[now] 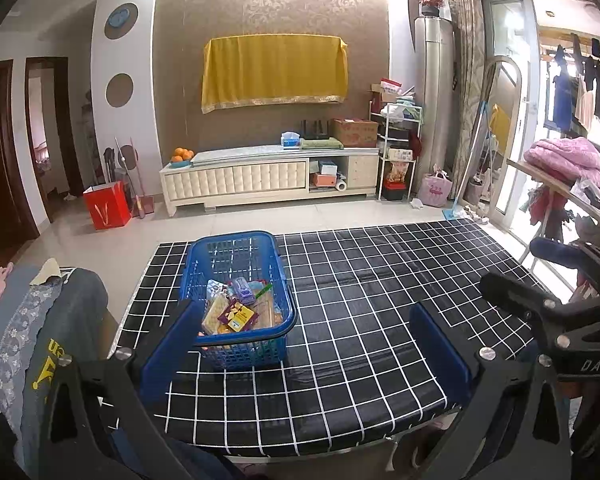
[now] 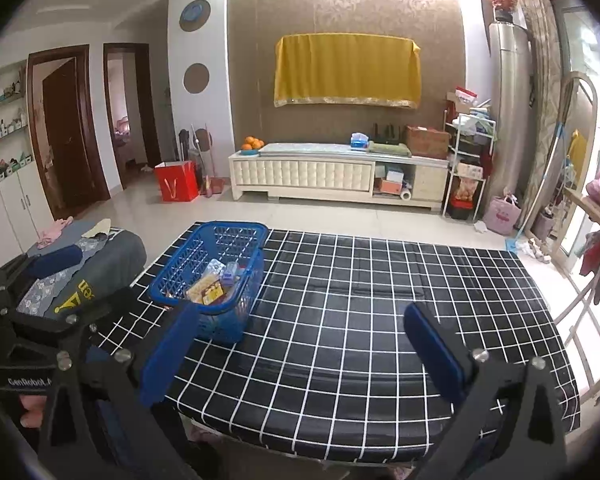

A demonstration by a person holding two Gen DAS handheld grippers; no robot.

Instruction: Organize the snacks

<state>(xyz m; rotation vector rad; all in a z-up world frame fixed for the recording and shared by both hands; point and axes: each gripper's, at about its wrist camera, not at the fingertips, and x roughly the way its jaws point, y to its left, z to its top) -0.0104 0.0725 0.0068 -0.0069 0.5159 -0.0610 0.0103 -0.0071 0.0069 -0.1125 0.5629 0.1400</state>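
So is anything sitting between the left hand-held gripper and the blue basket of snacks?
Nothing visible. The left hand-held gripper is open over bare checked tablecloth, and the blue basket stands just beyond its left finger with the snacks uncovered inside.

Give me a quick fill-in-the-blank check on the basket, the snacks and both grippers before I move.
The snacks lie inside the ____ basket.
The basket stands on a black tablecloth with a ____ grid.
Both the left gripper and right gripper are ____ and hold nothing.

Missing words: blue; white; open
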